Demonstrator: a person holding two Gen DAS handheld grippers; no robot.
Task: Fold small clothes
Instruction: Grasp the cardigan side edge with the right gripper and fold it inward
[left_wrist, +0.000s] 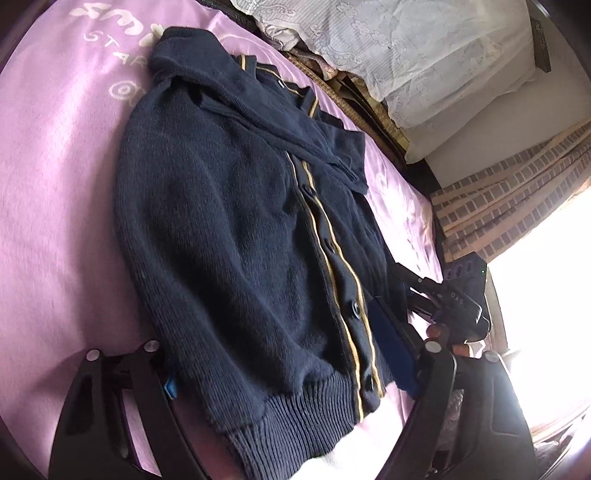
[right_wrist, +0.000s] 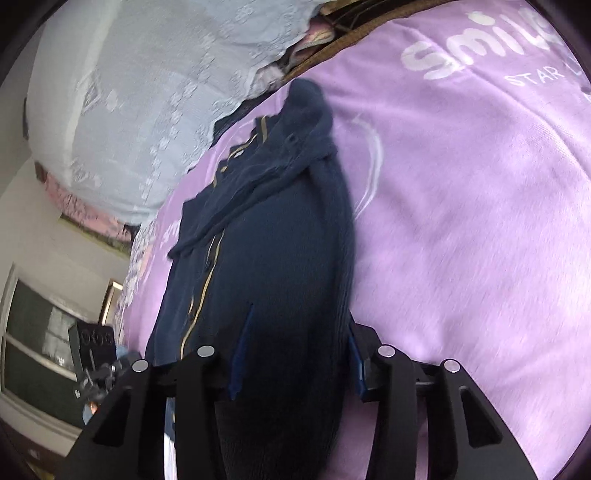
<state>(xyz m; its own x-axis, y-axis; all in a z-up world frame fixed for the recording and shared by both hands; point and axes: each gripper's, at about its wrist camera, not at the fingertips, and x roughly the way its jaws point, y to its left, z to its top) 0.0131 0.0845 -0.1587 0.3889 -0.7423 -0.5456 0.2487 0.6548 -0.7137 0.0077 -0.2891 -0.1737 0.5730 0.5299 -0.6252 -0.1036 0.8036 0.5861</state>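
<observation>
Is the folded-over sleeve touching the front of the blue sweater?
Touching. The left wrist view shows the sleeve lying flat across the chest of the sweater, with no gap under it, crossing the yellow-striped button band.

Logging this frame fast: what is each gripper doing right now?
Left gripper: open, straddling the cardigan hem.
Right gripper: open, cardigan between its fingers.

Item: navy knit cardigan (left_wrist: 229, 229), buttoned, gold-striped placket, ribbed hem; lies flat on a bed under a lilac sheet (left_wrist: 62, 192) with white lettering; one sleeve folded across the chest. Left gripper (left_wrist: 291, 376): jaws spread wide, one either side of the hem, blue pads visible. Right gripper (left_wrist: 454, 299): near the cardigan's far lower edge, jaw state unclear. Background: white lace bedding (left_wrist: 417, 48), patterned curtain (left_wrist: 517, 192), bright window.
</observation>
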